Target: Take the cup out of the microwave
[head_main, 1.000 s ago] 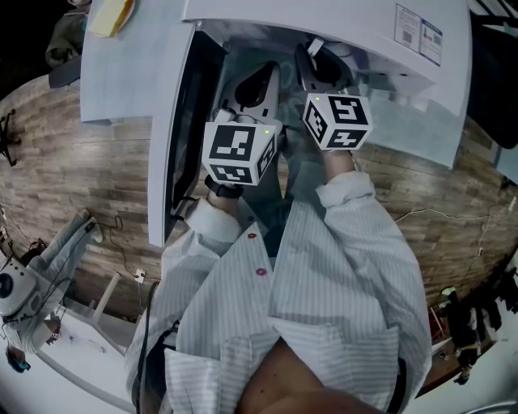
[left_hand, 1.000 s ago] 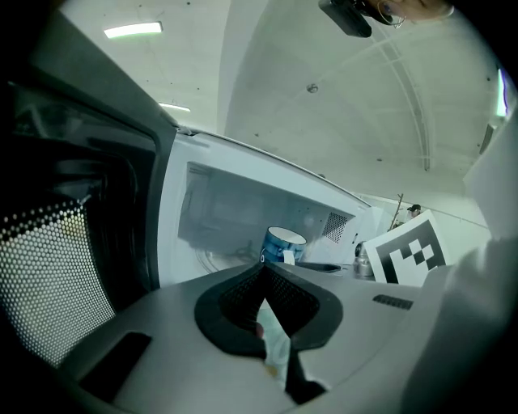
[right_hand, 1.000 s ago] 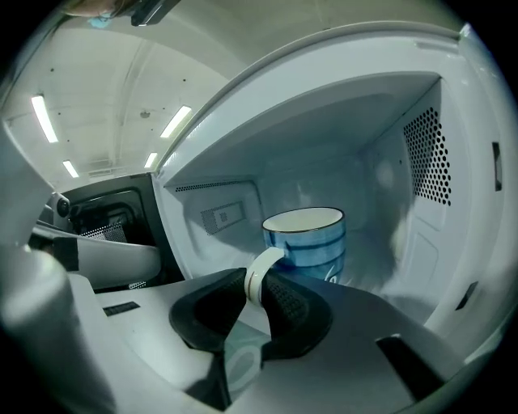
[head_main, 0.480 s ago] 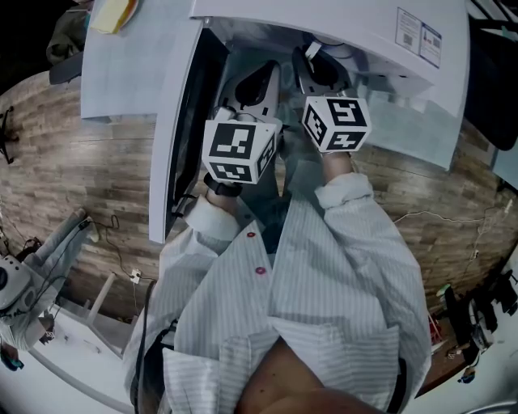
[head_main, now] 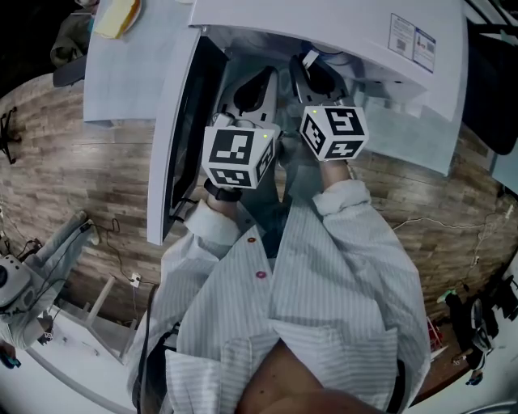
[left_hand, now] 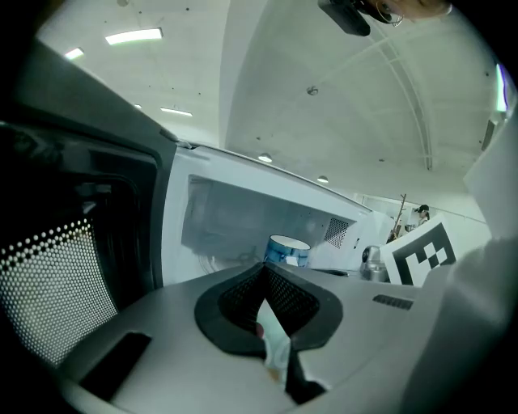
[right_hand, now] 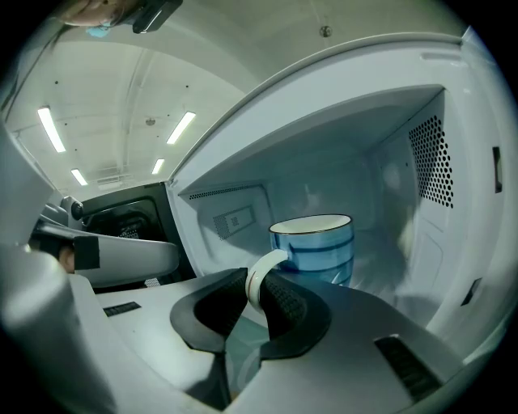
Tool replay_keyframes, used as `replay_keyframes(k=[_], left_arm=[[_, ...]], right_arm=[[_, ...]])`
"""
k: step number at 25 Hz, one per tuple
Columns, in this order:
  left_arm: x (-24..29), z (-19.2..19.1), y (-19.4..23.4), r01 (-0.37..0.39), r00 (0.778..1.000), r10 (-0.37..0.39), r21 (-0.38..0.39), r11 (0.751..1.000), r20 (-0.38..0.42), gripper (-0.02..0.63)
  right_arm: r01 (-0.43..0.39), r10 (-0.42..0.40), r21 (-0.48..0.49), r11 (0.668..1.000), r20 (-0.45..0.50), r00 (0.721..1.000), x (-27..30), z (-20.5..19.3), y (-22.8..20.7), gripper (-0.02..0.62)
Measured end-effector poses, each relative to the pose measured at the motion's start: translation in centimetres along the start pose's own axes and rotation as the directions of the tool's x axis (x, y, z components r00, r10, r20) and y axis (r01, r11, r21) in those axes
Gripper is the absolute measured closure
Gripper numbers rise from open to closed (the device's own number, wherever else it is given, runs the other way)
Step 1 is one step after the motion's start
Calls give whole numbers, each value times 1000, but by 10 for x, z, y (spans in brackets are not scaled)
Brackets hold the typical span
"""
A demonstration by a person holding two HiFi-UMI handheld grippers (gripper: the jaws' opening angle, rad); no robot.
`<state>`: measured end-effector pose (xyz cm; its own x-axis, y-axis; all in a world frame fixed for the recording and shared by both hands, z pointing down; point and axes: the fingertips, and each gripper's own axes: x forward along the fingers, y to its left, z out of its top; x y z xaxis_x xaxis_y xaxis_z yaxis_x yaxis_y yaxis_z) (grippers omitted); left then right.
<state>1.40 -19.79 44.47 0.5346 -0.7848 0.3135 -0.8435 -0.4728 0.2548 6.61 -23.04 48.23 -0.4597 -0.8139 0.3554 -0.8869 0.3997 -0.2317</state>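
A blue striped cup (right_hand: 320, 247) with a white handle (right_hand: 257, 283) stands inside the white microwave (head_main: 324, 24). My right gripper (right_hand: 257, 293) reaches into the cavity. Its jaws have just been closing, and the handle sits pinched between its pads. My left gripper (left_hand: 263, 279) hovers at the mouth of the oven beside the open door (head_main: 182, 129), shut with nothing in it. From there the cup (left_hand: 287, 249) shows just past its tips. In the head view both marker cubes (head_main: 239, 154) hide the cup.
The door hangs open to the left, its perforated window (left_hand: 57, 283) close by my left gripper. A vented side wall (right_hand: 429, 162) bounds the cavity on the right. A yellow object (head_main: 113, 16) lies on the surface left of the microwave. Wooden flooring (head_main: 81, 178) lies below.
Both grippers stay at the microwave's mouth; only the head view has shifted slightly.
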Motion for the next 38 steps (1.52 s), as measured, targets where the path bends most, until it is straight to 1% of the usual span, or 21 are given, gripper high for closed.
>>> replay_keyframes(k=[11,26,32,38], left_arm=[[6,7,-11,-24,1000,24,7,1000,5,597],[-1,24,-30,-106,993,106,-5,994,45,597],[-9,37,-42,-114,991,114,2,993,63,597],[-24,51,-49,-116,991,114,25,993,75,597]], right_arm=[[-55,55,35,998,11,998,-12,6,-2,528],[-167,168,69,984,-19,986,-40,9,3,529],[-203,207,88,975,-28,978,-59,12,7,529],[-225,229,112,968,-26,973,-73,18,14,529]])
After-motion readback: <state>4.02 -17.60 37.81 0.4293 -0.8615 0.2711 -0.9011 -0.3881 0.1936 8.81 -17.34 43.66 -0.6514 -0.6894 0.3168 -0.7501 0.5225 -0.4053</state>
